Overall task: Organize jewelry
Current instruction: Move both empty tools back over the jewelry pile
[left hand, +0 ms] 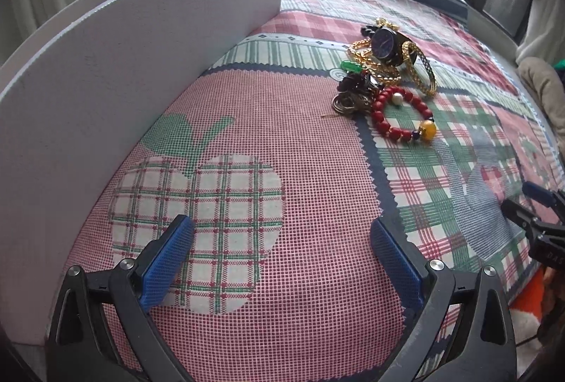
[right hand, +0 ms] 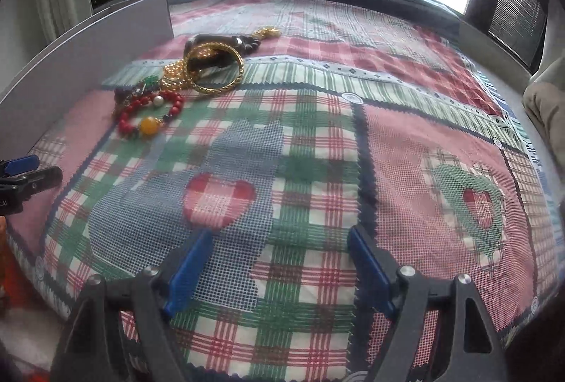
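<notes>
The jewelry pile (left hand: 386, 71) lies on a patchwork cloth (left hand: 247, 142) covering the surface. In the left wrist view it sits in the upper right of the frame, well apart from the left gripper (left hand: 282, 258), ahead of it and to the right. In the right wrist view the pile (right hand: 183, 82) sits in the upper left, well ahead of the right gripper (right hand: 279, 272) and to its left. The pile therefore lies between the two lines of approach. Which hand is nearer cannot be judged reliably through the fisheye distortion.

Both grippers have their fingers (left hand: 169, 262) spread wide, with nothing but cloth between them.

The nearest item to both grippers is the red bead bracelet (left hand: 402, 117), lying flat at the pile's near edge, an amber bead (left hand: 427, 127) on its near side. Behind it, a dark-faced watch (left hand: 385, 43) rests on gold bangles (left hand: 422, 71).

A white board (left hand: 123, 57) stands upright at the left of both views, near the pile.
</notes>
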The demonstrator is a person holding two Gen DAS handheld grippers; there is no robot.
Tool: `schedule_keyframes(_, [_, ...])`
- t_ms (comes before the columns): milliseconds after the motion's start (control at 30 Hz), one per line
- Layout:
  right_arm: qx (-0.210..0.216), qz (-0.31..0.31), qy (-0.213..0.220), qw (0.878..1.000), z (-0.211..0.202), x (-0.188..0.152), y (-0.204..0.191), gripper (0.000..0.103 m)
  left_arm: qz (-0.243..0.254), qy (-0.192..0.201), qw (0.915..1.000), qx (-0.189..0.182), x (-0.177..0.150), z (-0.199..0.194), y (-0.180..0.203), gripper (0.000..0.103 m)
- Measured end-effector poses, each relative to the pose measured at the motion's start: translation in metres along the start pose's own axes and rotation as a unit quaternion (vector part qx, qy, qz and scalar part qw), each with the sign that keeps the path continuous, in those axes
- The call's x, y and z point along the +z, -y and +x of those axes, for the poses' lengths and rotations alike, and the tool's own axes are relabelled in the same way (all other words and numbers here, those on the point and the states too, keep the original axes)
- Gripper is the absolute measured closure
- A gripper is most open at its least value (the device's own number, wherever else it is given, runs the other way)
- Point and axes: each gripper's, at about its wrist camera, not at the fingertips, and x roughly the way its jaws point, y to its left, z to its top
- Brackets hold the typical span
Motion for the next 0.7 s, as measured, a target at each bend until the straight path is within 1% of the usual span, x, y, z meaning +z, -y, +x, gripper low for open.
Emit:
schedule_keyframes(167, [0.006, 0.005, 0.003, 1.000, 0.0027, -0.0045, 0.0000, 0.022, 0.013, 0.000, 0.9998, 0.017, -0.0053, 0.0018, 0.0048, 0.001])
schedule_keyframes(200, [0.006, 0.007, 0.004, 1.000, 0.0031, -0.0050, -0.0002, 0.021, 0.018, 0.001, 0.9996, 0.023, -0.0064, 0.0018, 0.0060, 0.001])
schedule_keyframes(300, [0.003, 0.014, 0.007, 1.000, 0.0047, -0.0062, 0.0005, 0.017, 0.012, 0.013, 0.9995, 0.028, -0.0103, 0.0008, 0.0063, 0.000])
schedule_keyframes(400, [0.004, 0.018, 0.010, 1.000, 0.0050, -0.0073, 0.0019, 0.016, 0.013, 0.013, 0.9995, 0.025, -0.0098, 0.0015, 0.0058, 0.000])
schedule_keyframes(500, [0.003, 0.020, 0.023, 1.000, 0.0047, -0.0107, 0.0032, 0.014, 0.015, 0.012, 0.9995, 0.023, -0.0099, 0.0013, 0.0057, 0.001])
schedule_keyframes(700, [0.005, 0.018, 0.026, 0.999, 0.0044, -0.0120, 0.0036, 0.014, 0.018, 0.010, 0.9995, 0.022, -0.0106, 0.0010, 0.0062, 0.001])
